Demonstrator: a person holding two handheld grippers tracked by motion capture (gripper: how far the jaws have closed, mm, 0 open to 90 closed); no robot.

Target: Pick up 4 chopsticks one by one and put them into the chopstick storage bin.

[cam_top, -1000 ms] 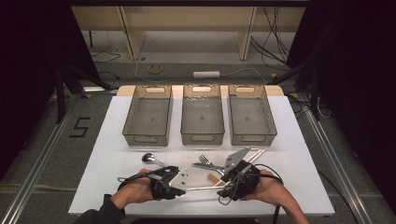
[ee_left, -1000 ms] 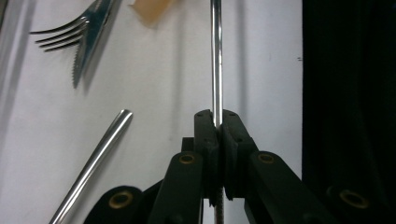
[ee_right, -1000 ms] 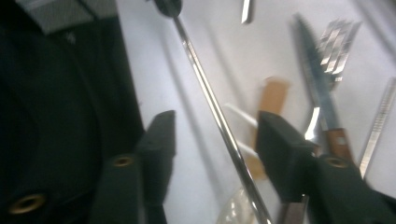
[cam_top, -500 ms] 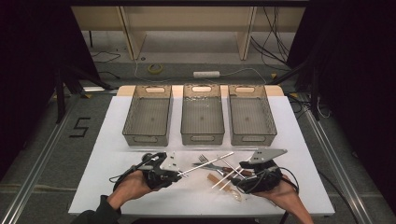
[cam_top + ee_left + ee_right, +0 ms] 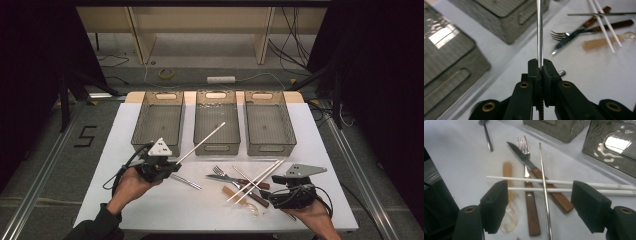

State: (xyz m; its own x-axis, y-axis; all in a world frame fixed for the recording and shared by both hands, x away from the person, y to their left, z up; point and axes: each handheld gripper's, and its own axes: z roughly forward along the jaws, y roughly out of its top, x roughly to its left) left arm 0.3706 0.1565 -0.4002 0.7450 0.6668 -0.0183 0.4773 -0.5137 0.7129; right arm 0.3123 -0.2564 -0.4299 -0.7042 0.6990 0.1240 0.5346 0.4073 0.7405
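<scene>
My left gripper (image 5: pixel 174 164) is shut on one end of a metal chopstick (image 5: pixel 205 140), which slants up over the front of the middle bin (image 5: pixel 217 146). The left gripper view has the jaws (image 5: pixel 539 65) pinched on the chopstick (image 5: pixel 539 30). My right gripper (image 5: pixel 272 192) stands open at the right of a cutlery pile; its jaws have just been opening and the pads (image 5: pixel 495 202) touch nothing. Below the right gripper (image 5: pixel 539 195) lie two white chopsticks (image 5: pixel 564 182), another metal chopstick (image 5: pixel 544 185), a wooden-handled knife (image 5: pixel 541 178), a fork (image 5: pixel 524 147) and a clear spoon (image 5: pixel 509 217).
Three grey bins stand in a row at the back of the white table (image 5: pixel 150 210): left (image 5: pixel 150 142), middle, and right (image 5: pixel 270 147). A metal spoon (image 5: pixel 185 181) lies on the table beside my left hand. Dark floor and rails surround the table.
My left gripper has carried the metal chopstick left and up, away from the table's middle toward the bins. My right gripper has drawn back to the right and its jaws have opened.
</scene>
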